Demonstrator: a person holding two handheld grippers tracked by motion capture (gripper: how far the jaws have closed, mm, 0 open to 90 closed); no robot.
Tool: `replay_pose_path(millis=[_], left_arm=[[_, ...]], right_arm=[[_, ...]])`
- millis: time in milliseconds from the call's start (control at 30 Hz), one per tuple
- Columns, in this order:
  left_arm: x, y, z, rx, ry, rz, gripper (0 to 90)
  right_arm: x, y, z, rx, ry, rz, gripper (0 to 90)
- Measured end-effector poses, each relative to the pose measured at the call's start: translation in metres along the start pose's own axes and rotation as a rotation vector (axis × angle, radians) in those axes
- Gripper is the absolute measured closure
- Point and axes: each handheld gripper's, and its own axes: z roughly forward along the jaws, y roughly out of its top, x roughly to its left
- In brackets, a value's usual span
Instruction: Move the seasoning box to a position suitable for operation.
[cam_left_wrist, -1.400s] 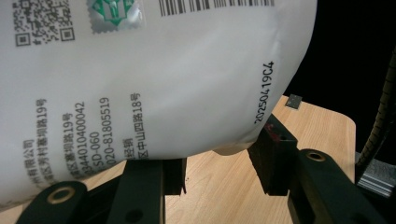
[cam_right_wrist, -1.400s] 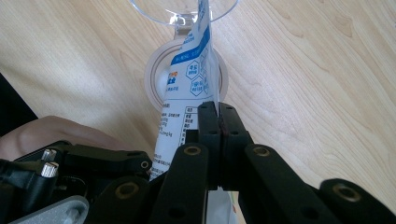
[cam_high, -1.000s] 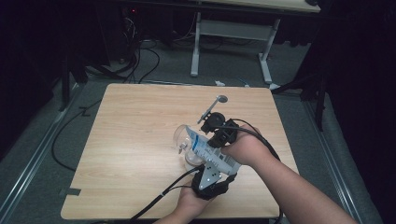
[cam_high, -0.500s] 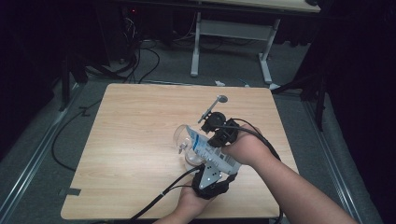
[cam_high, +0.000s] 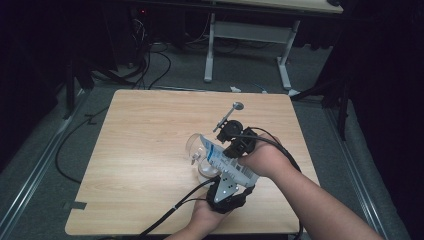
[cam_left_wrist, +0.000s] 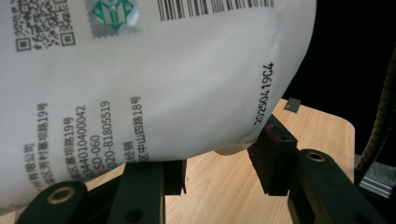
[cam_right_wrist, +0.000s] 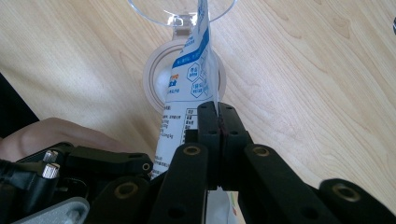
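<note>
Pouch: a white printed plastic pouch (cam_high: 225, 162) hangs tilted between my two grippers, its upper end leaning over the mouth of a clear cup (cam_high: 196, 150) above the wooden surface (cam_high: 145, 145).
Left gripper: my left gripper (cam_high: 226, 192) has its jaws part-way closed on the pouch's bulging lower end (cam_left_wrist: 154, 88); in the left gripper view one jaw sits under the pouch and the other against its side, so I read it as a hold.
Right gripper: my right gripper (cam_right_wrist: 218, 116) has its jaws pressed flat together on a thin edge of the pouch (cam_right_wrist: 187, 93).
Below: a round lid or base (cam_right_wrist: 156, 77) lies on the surface under the pouch; I cannot tell which it is.
Handling: I judge the pouch soft and light, with slick film that sags and shifts as its contents move.
Where to hold: the flat sealed edge suits a pinch; the full belly needs gentler support, since squeezing could push contents out.
Risk: the cup looks light and easily tipped.
</note>
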Motion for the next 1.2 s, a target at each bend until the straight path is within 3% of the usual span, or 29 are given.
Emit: replay_pose_path(millis=[1200], left_arm=[[0.0000,0.0014,-0.0001,-0.001,-0.004,-0.005,60.3]], right_arm=[[0.0000,0.0009,0.0008,-0.002,-0.001,-0.003,90.0]])
